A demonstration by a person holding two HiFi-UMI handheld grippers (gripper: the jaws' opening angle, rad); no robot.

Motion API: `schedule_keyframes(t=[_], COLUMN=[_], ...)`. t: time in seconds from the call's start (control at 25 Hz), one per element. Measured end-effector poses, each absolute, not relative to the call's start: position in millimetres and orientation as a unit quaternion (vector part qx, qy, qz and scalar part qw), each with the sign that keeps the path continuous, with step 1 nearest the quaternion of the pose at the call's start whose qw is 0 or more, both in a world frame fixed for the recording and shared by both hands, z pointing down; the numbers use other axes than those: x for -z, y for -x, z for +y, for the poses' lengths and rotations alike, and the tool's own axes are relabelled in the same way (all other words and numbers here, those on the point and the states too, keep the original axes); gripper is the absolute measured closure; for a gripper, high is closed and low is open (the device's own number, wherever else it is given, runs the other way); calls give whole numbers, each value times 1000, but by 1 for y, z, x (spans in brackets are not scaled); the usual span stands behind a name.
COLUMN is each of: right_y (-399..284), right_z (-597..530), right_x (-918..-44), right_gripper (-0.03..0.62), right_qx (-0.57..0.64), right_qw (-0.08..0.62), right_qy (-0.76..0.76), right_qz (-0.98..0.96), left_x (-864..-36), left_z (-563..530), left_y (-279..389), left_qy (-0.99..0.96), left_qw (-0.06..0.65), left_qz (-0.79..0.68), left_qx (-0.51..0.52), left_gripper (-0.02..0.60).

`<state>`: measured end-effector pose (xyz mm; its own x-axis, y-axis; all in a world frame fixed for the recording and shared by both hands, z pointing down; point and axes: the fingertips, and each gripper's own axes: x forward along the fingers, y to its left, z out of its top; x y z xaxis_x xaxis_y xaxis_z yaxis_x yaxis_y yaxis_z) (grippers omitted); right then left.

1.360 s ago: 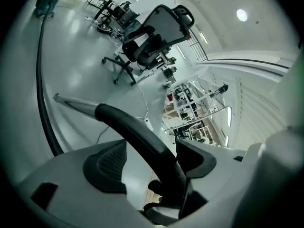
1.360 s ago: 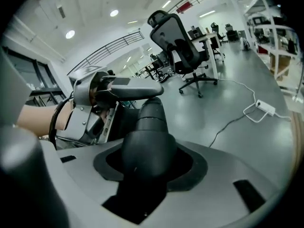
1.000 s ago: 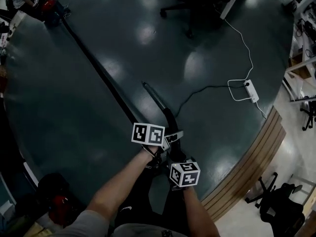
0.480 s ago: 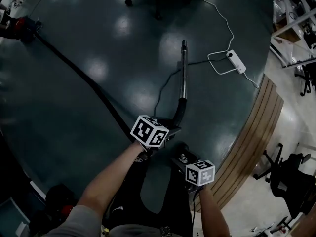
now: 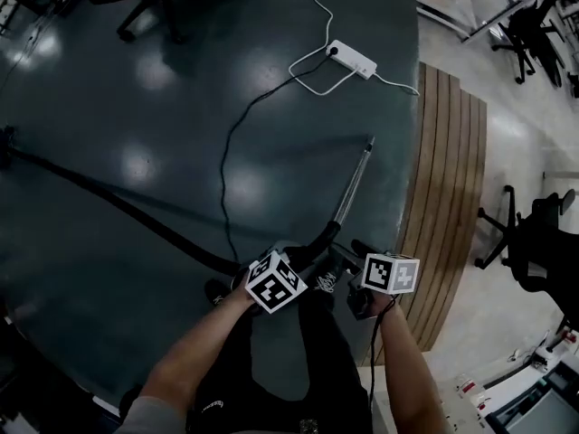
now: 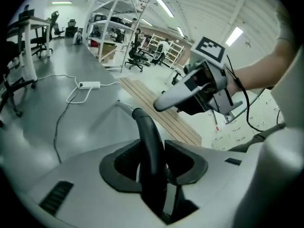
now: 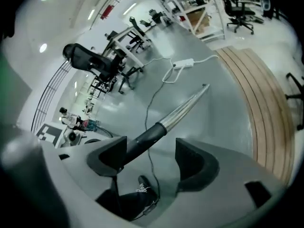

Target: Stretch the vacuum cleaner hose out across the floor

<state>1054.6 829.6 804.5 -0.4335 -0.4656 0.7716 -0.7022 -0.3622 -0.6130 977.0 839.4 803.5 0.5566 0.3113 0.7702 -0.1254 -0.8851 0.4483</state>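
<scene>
The black vacuum hose (image 5: 118, 202) runs over the dark floor from the far left to my hands. It ends in a curved black handle (image 5: 317, 240) with a metal wand (image 5: 355, 181) pointing toward the wooden strip. My left gripper (image 5: 303, 260) holds that handle. In the left gripper view the black handle (image 6: 151, 141) fills the gap of my left gripper (image 6: 152, 152), whose jaws are closing on it. My right gripper (image 5: 355, 259) hovers just right of it, open. In the right gripper view the wand (image 7: 183, 109) passes along the left pad of my right gripper (image 7: 151, 158).
A white power strip (image 5: 353, 59) lies at the top, with a thin black cable (image 5: 231, 152) trailing toward my feet. A curved wooden strip (image 5: 443, 197) borders the dark floor on the right. Office chairs stand at right (image 5: 534, 242) and top left (image 5: 149, 7).
The wand has swung right, toward the wooden strip, and the hose trails farther left. My right gripper has opened and sits beside the handle. The left stays on the handle.
</scene>
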Motion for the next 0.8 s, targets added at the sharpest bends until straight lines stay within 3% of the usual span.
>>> schedule_keyframes(t=[0.44,0.48,0.56,0.8], right_y=[-1077,-1076,-1074,-1074], right_z=[865,863,859,852], right_x=[-987,-999,-1018,-1075], right_gripper=[286,287,358,368], right_qx=[-744,-740,-729,-705], right_qw=[-56,-58,-41,1], right_qy=[-538,-541,-549,-576], right_qz=[-393,-395,-406,-414], left_x=[-944,-955,-979,-1042], left_z=[898,902,905,896], left_y=[-988,-989,-990,-990], left_qy=[-822,-821,-815,-775], left_qw=[190,189,200,301], left_qz=[104,106,102,53], left_qx=[-527,-528,-534,-553], left_gripper=[428,428,428,425])
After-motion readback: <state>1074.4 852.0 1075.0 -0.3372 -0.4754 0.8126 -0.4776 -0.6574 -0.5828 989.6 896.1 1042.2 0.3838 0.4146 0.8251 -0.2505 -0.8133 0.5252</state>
